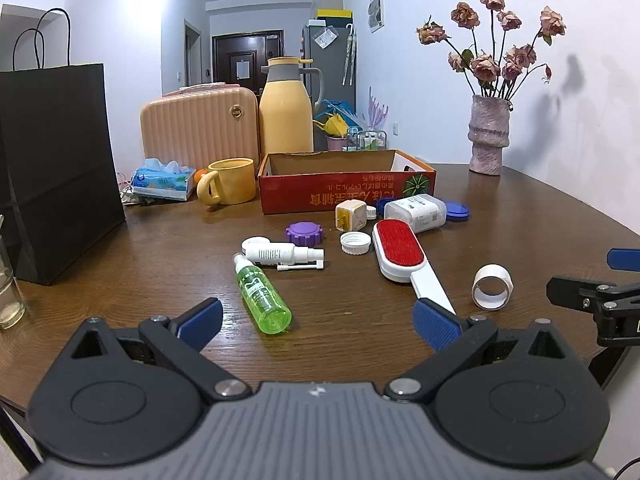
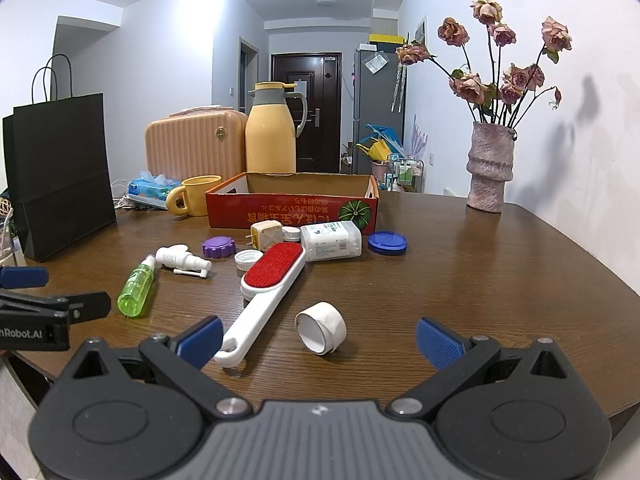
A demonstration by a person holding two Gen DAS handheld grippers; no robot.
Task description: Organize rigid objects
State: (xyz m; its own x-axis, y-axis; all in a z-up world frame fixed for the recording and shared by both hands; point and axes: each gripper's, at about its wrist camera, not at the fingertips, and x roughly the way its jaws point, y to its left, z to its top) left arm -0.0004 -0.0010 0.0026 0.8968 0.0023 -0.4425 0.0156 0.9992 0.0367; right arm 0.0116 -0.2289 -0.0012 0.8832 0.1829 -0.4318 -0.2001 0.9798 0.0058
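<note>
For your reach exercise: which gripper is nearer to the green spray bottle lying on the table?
Left. The left gripper hovers open just short of the green spray bottle, which lies almost straight ahead. The right gripper is further off to the side, facing the white tape roll.

Bottles (image 1: 264,294) left of brush (image 1: 400,256) (before box (image 1: 344,194))

Bright, sharp fisheye views, dark corners

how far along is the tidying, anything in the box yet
Nothing looks done: what shows of the inside of the red cardboard box is bare. Nothing is in hand; the left gripper and right gripper are both open. Left to do: green spray bottle, lint brush, tape roll and the caps.
</note>
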